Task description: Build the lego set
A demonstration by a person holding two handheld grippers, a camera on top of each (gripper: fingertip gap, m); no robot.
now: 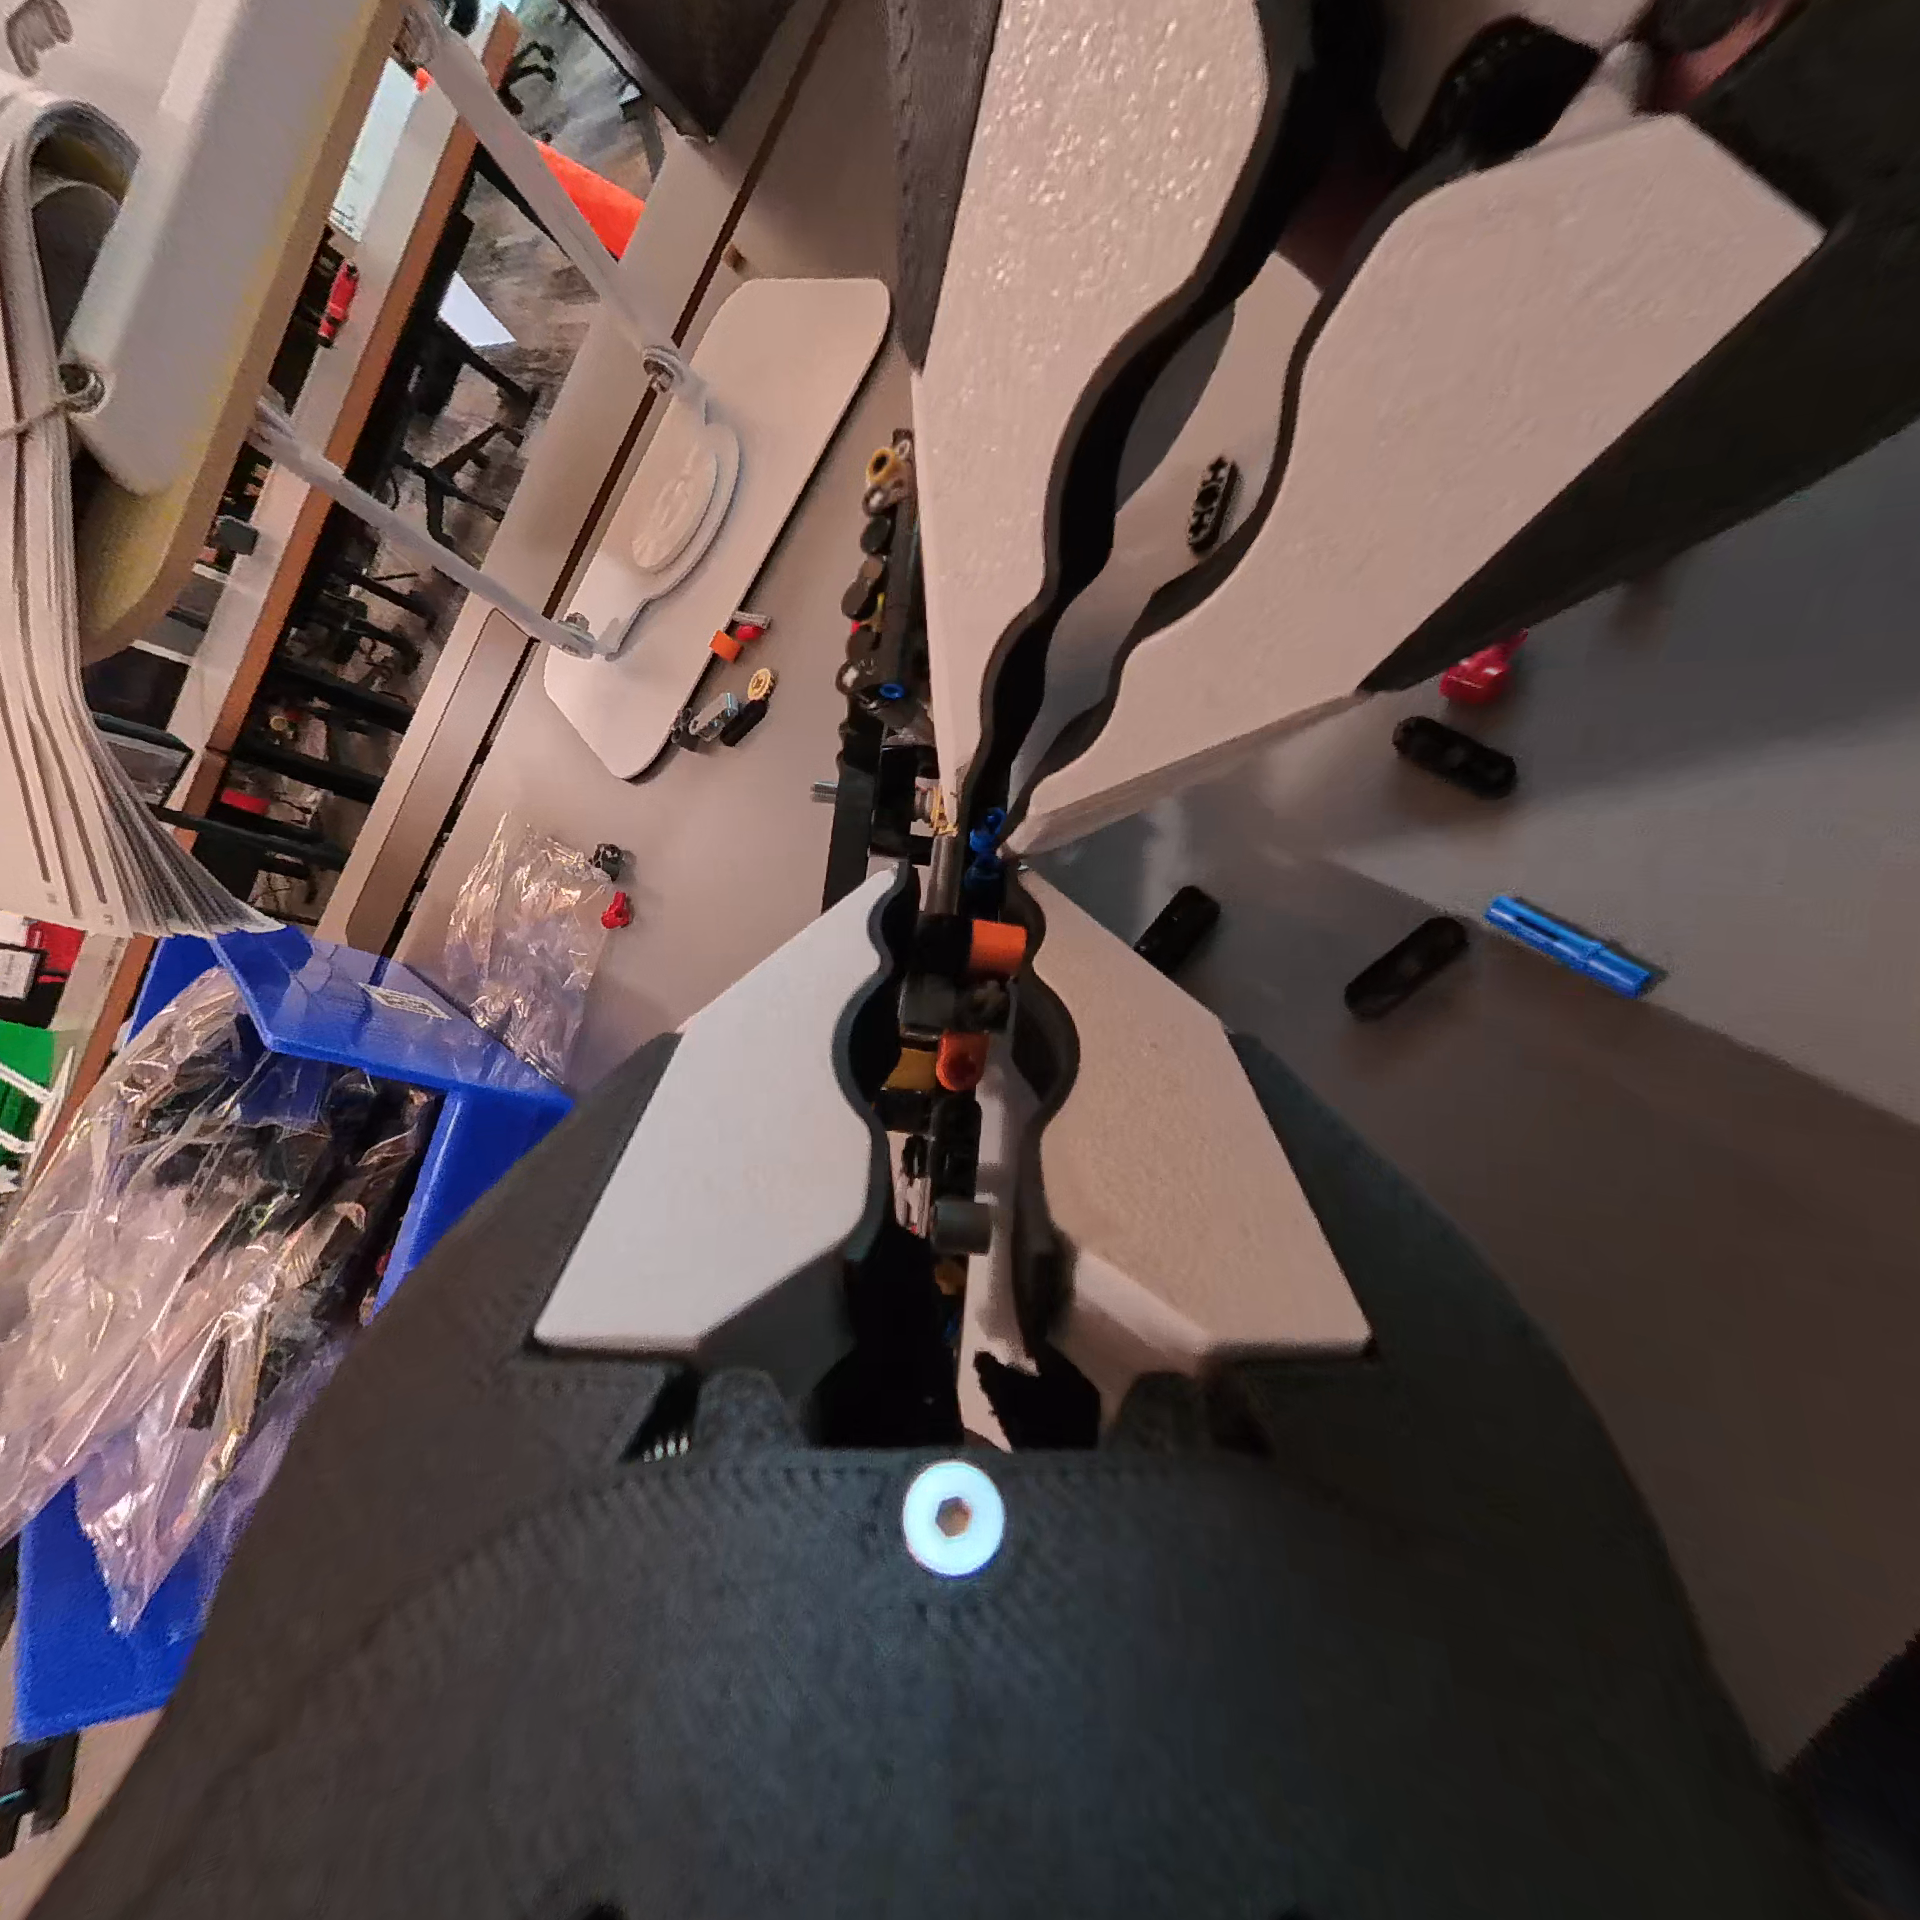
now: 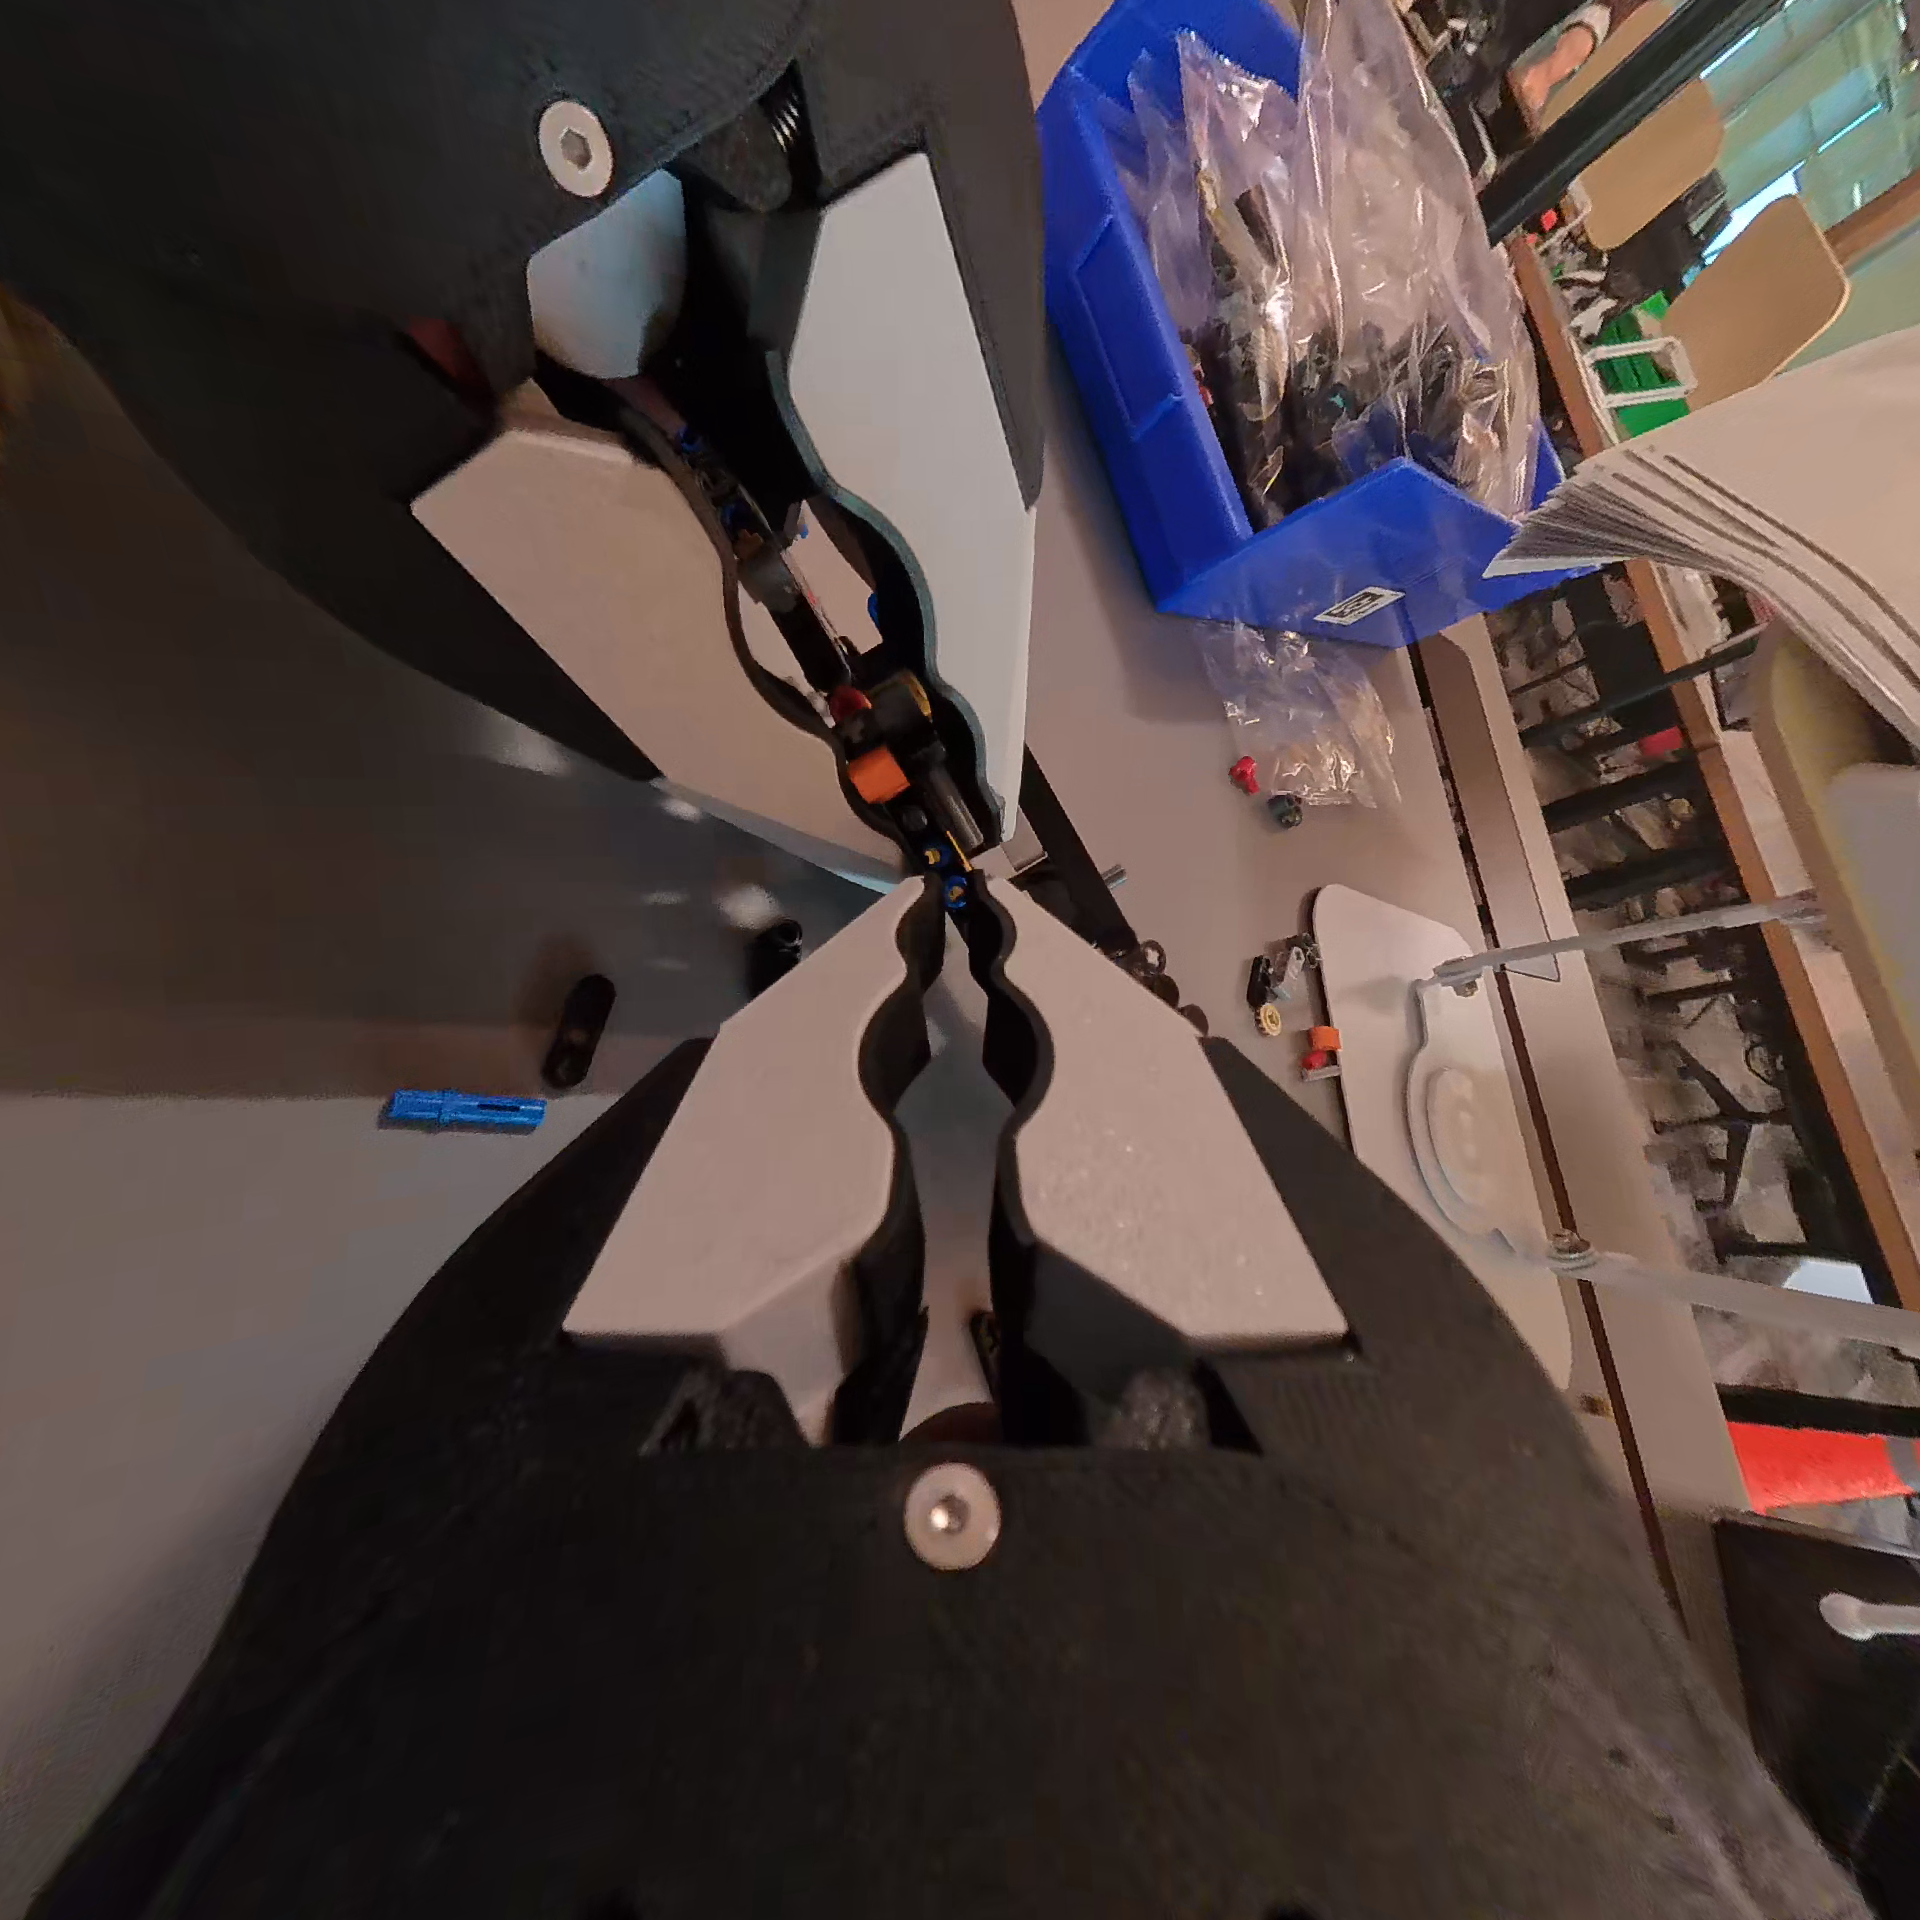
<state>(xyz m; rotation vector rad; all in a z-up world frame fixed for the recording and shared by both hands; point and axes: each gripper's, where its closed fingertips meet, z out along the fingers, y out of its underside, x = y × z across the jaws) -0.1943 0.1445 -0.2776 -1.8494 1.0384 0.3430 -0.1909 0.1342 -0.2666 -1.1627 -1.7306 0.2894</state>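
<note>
Lego assembly (image 1: 951,1023) sits pinched in my left gripper (image 1: 956,883), a skinny black stack with orange, yellow and grey bits running back between the two white fingers, held up above the grey table (image 1: 1558,1143). My right gripper (image 2: 954,894) comes in nose to nose with it, fingertips pressed together on the far tip of the same assembly, right around the little blue pins (image 2: 954,888). So both are clamped on one build, tips almost touching each other.

Honestly the fingers hide most of it. From the right wrist view the left gripper's white pads cover everything but a narrow slot of parts, and from the left wrist view my right gripper's fingers block the table behind.

Stuff lying around: a blue pin piece (image 1: 1569,945) and a few short black beams (image 1: 1403,966) loose on the table to one side, plus a red piece (image 1: 1481,670) farther out. Other side has a blue bin (image 2: 1195,416) stuffed with clear plastic bags (image 2: 1340,260) of parts, another small bag (image 1: 525,925) on the table with a red and a black bit beside it, a white tray (image 1: 727,499) with a few small parts near its edge, and a row of black parts (image 1: 873,582) lined up behind the grippers. An instruction booklet (image 1: 62,727) hangs into view at the edge.
</note>
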